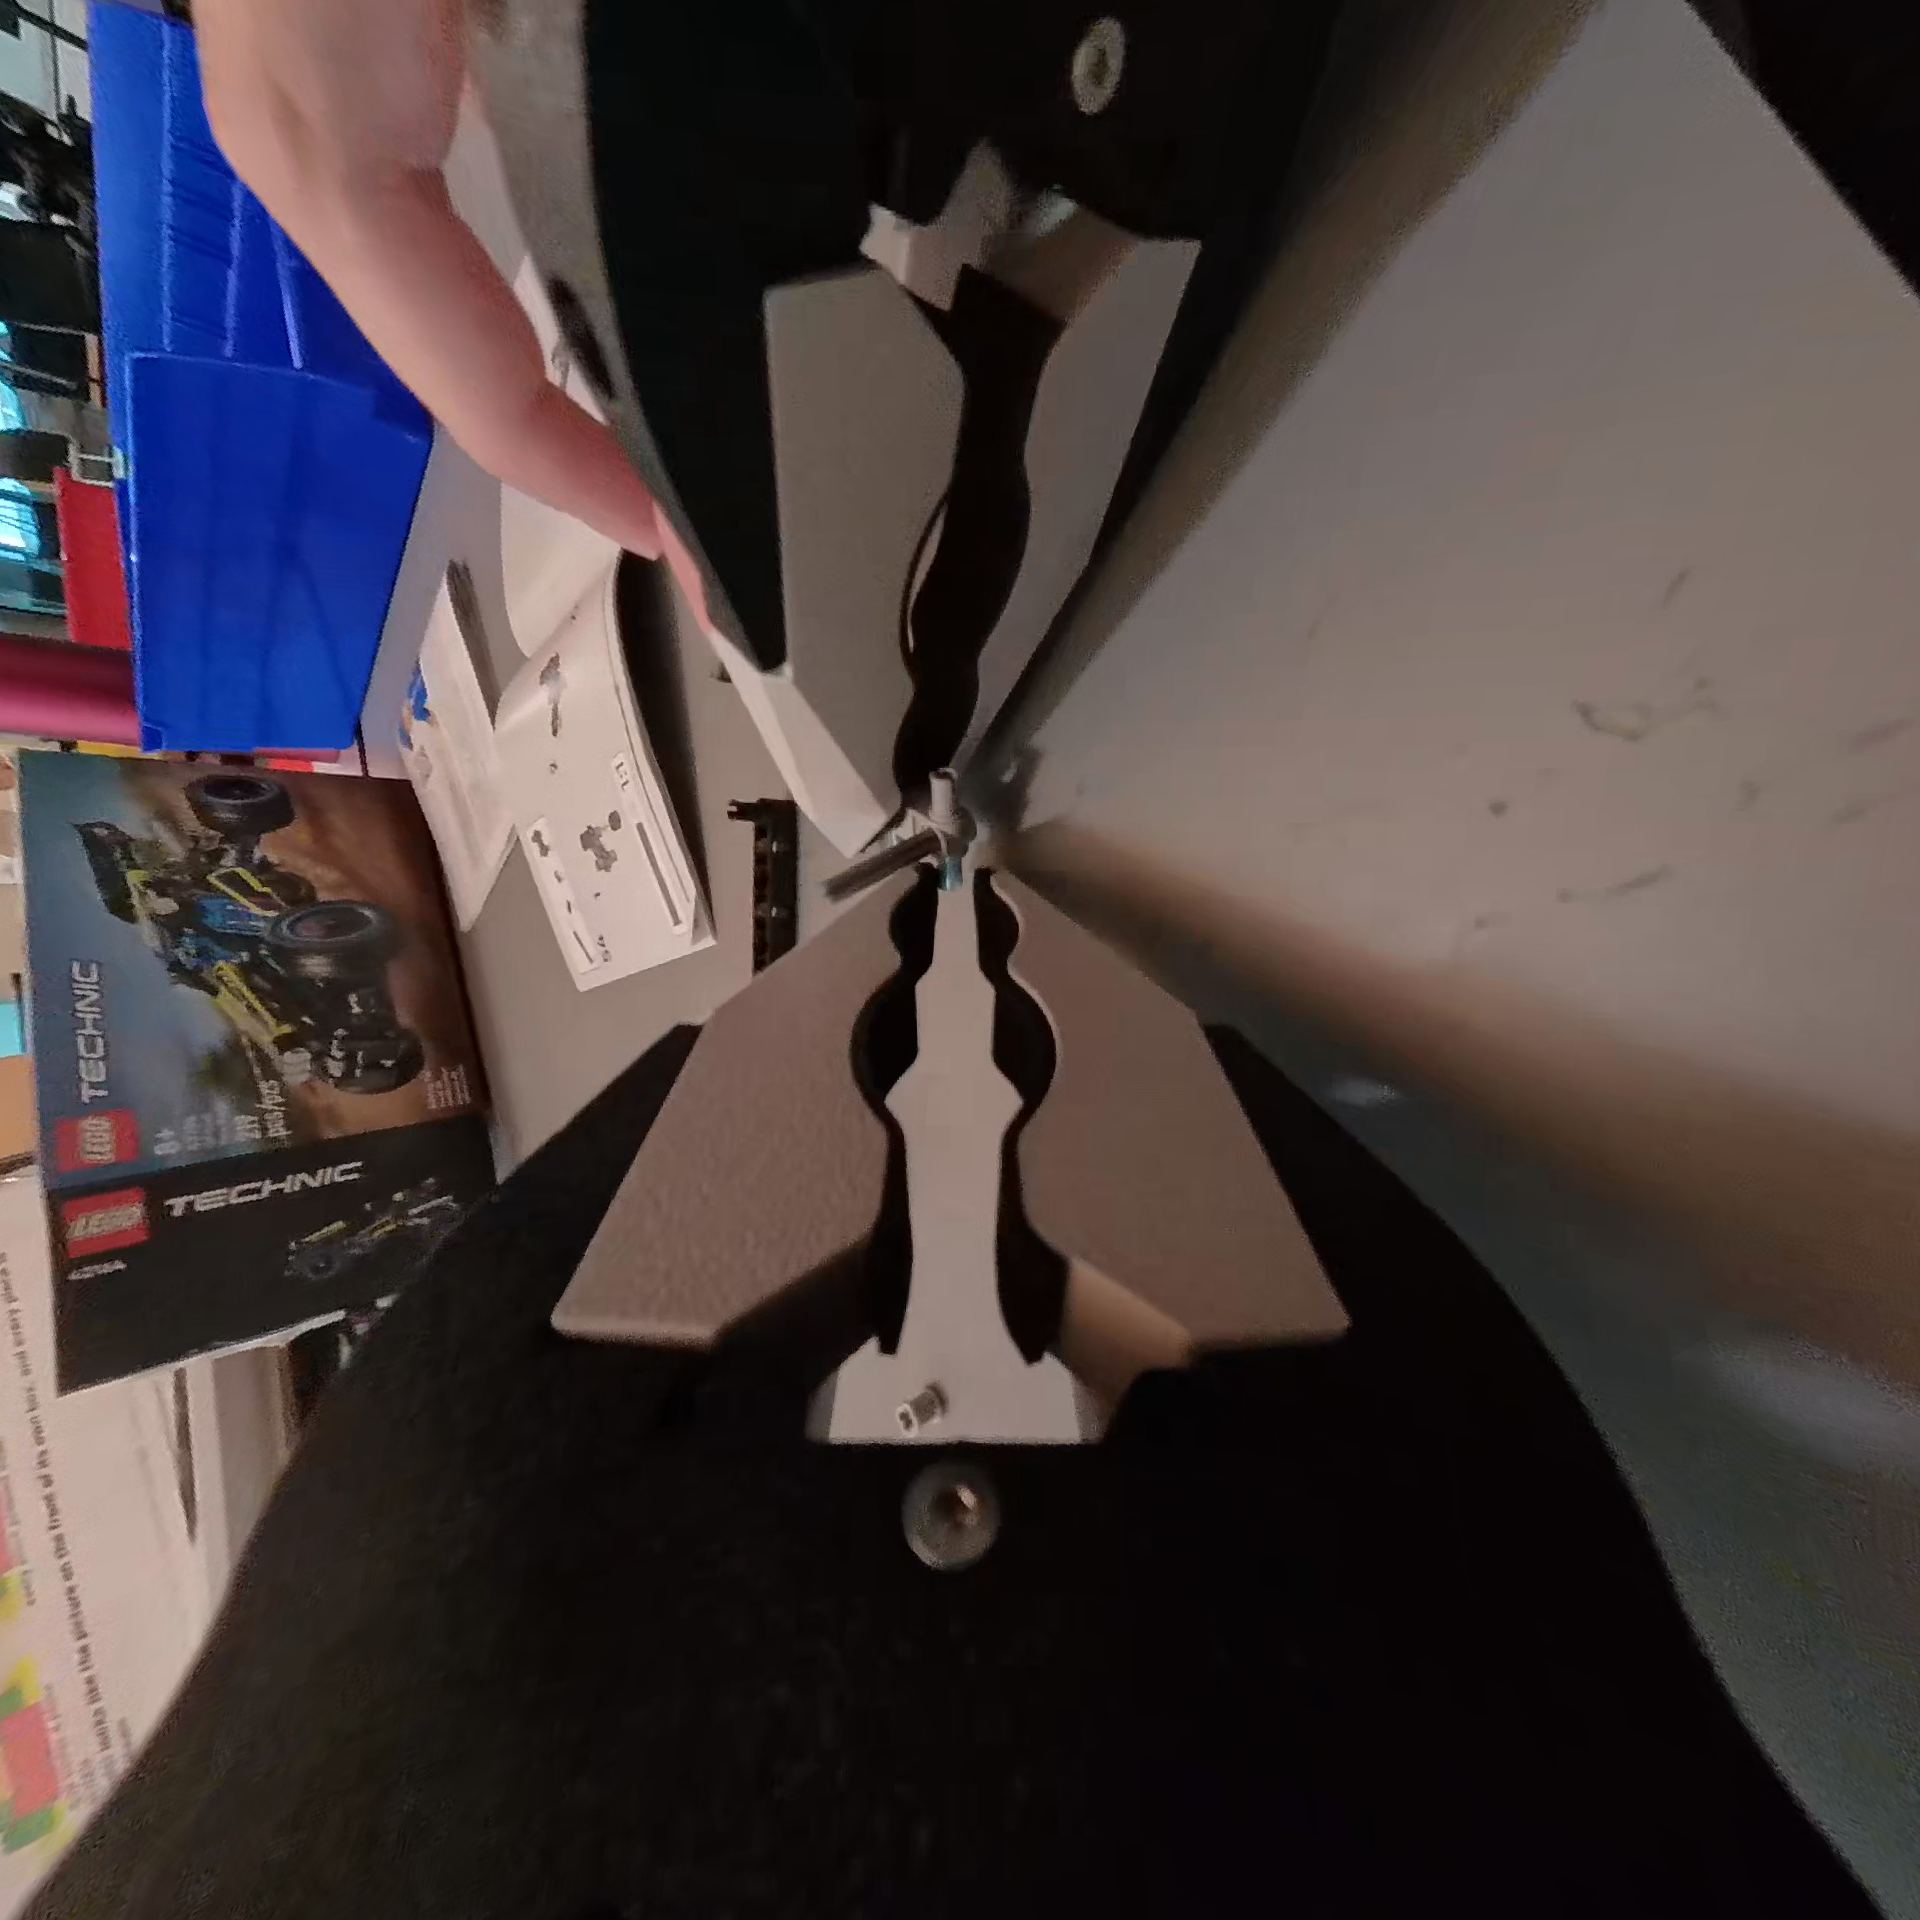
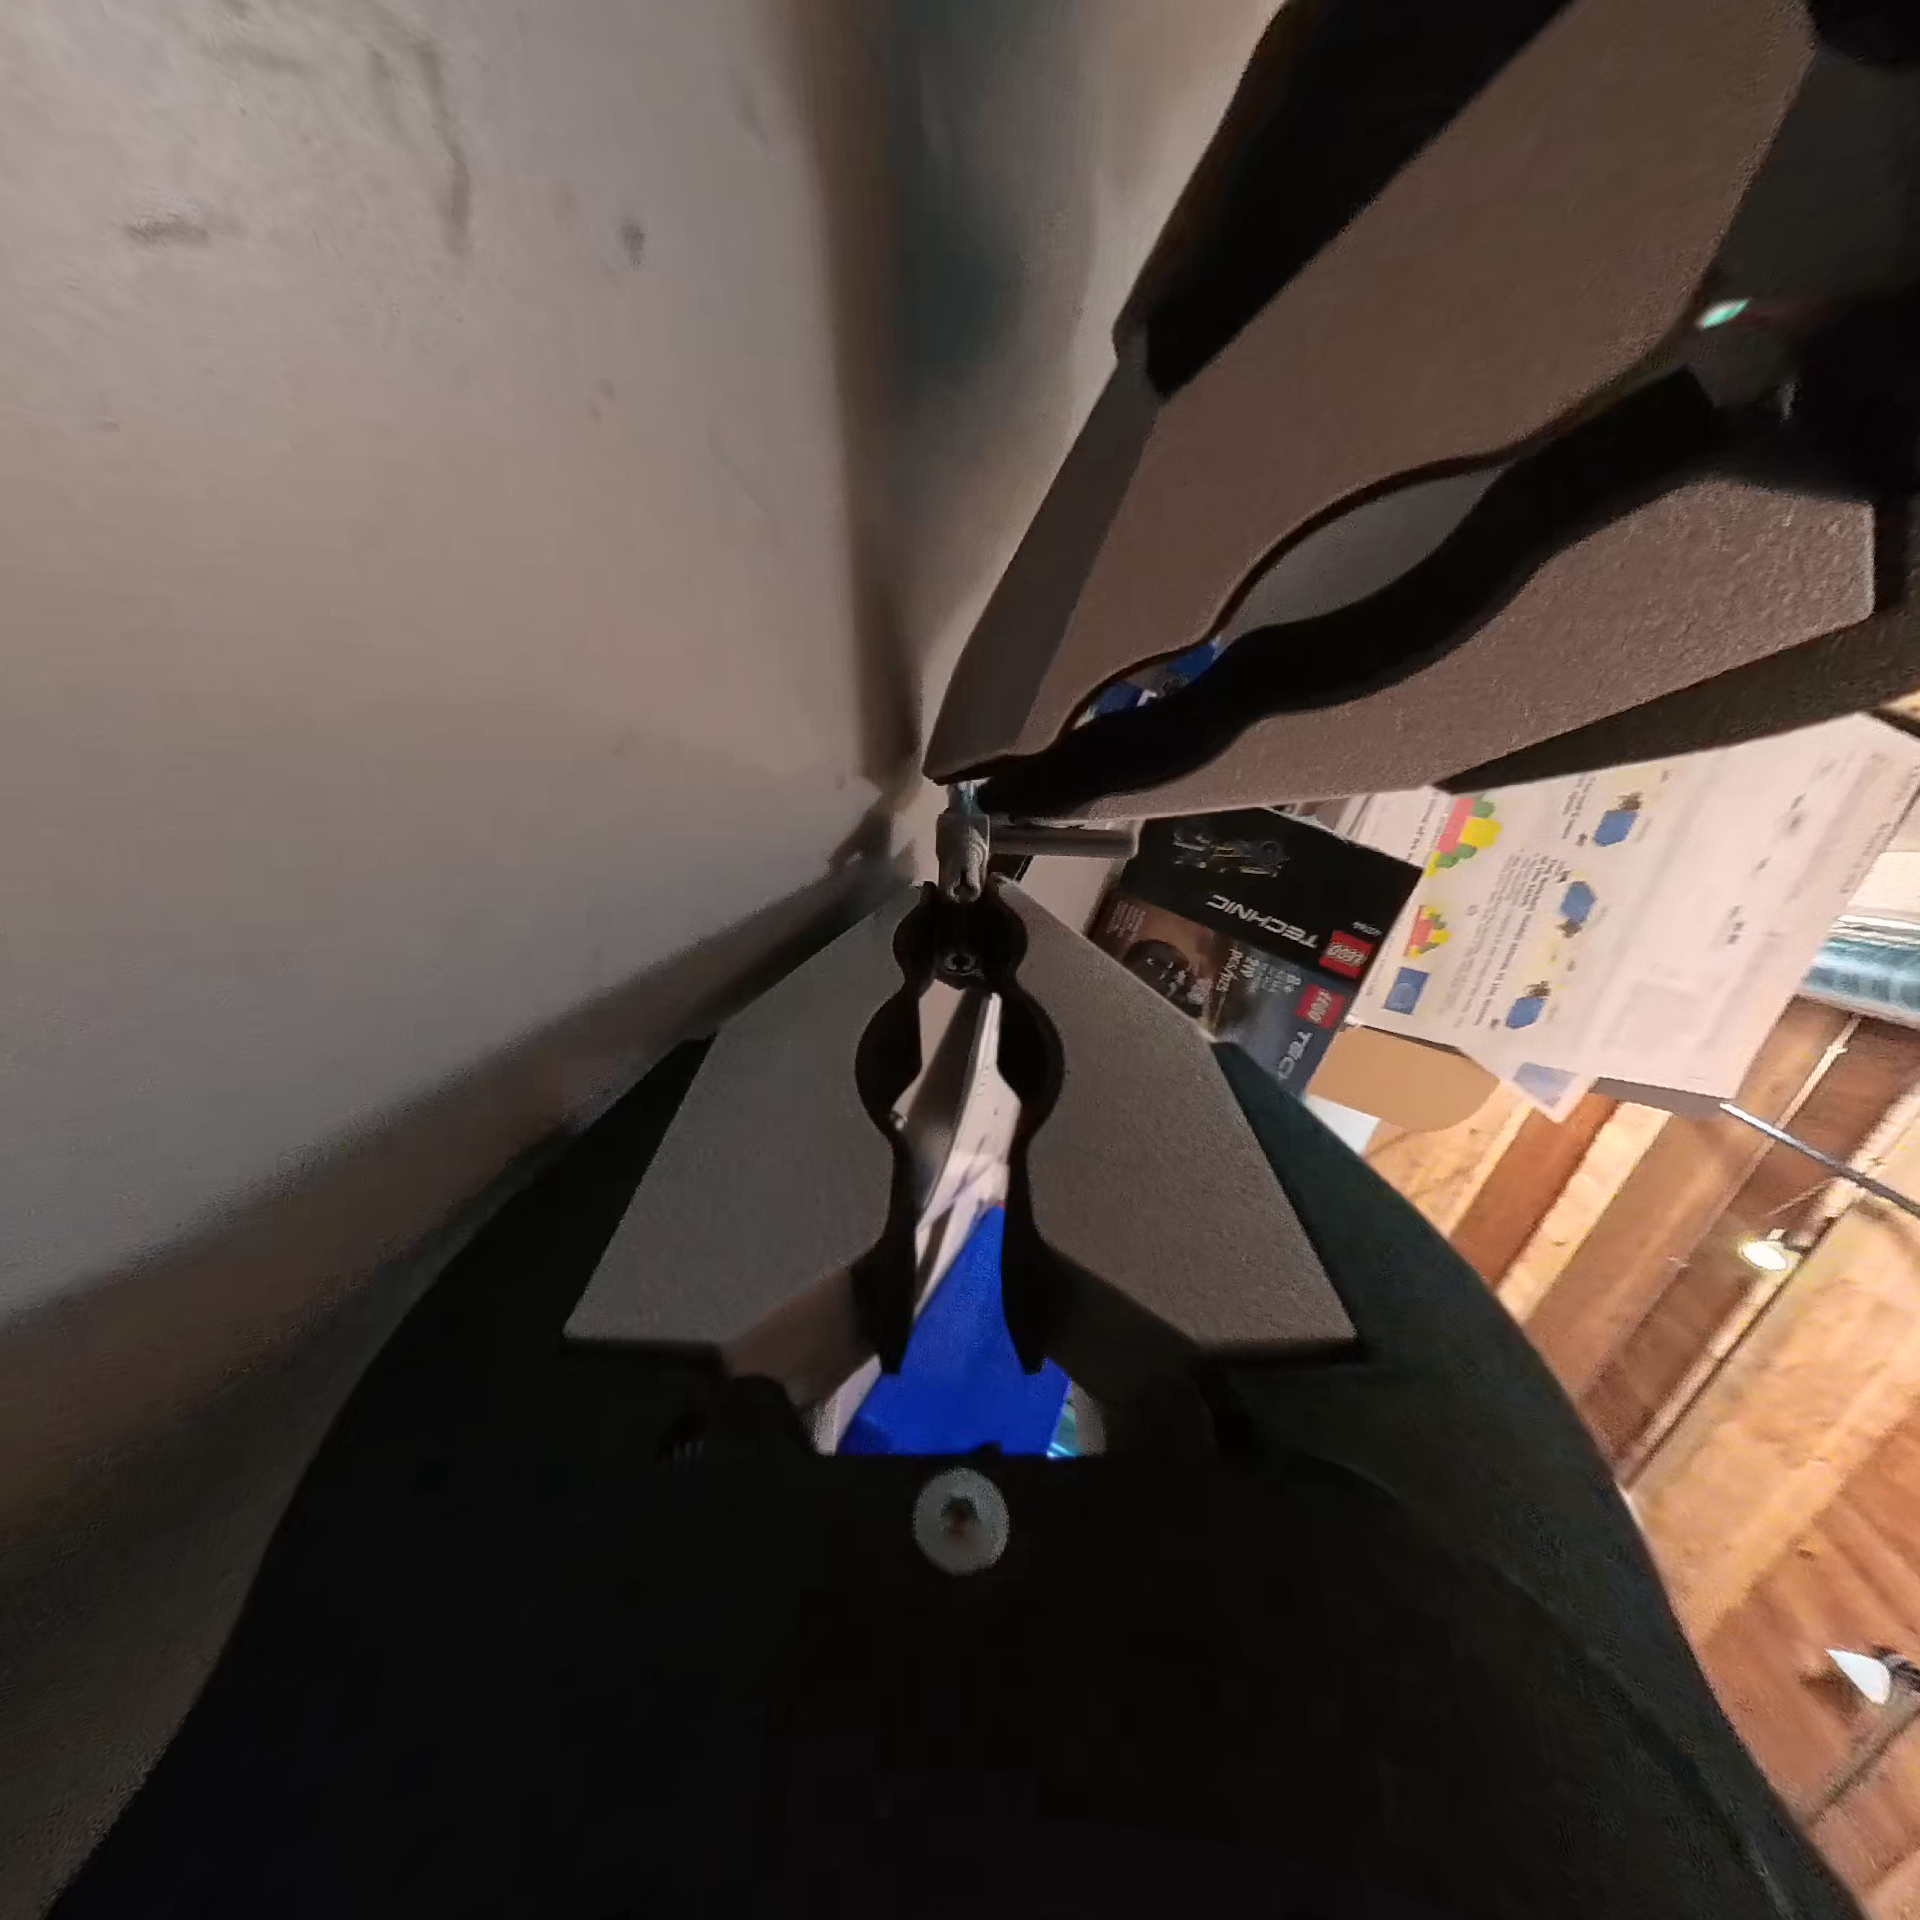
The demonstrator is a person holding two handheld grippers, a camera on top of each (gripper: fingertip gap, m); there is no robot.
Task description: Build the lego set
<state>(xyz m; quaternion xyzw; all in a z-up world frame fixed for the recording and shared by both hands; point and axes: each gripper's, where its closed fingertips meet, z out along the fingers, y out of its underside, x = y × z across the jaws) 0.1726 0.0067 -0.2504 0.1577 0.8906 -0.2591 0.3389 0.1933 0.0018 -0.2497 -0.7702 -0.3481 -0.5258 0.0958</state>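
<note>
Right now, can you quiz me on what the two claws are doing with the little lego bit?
1. True or false: the left claw and the right claw meet tip to tip at the small grey lego piece.
2. What colour is the bin beyond the open instruction booklet in the left wrist view: A red, B blue, C green?
3. Fill in: the lego box lies on the ____.

Key
1. True: both pinch it, with a dark axle sticking out sideways.
2. B.
3. Table.
</note>
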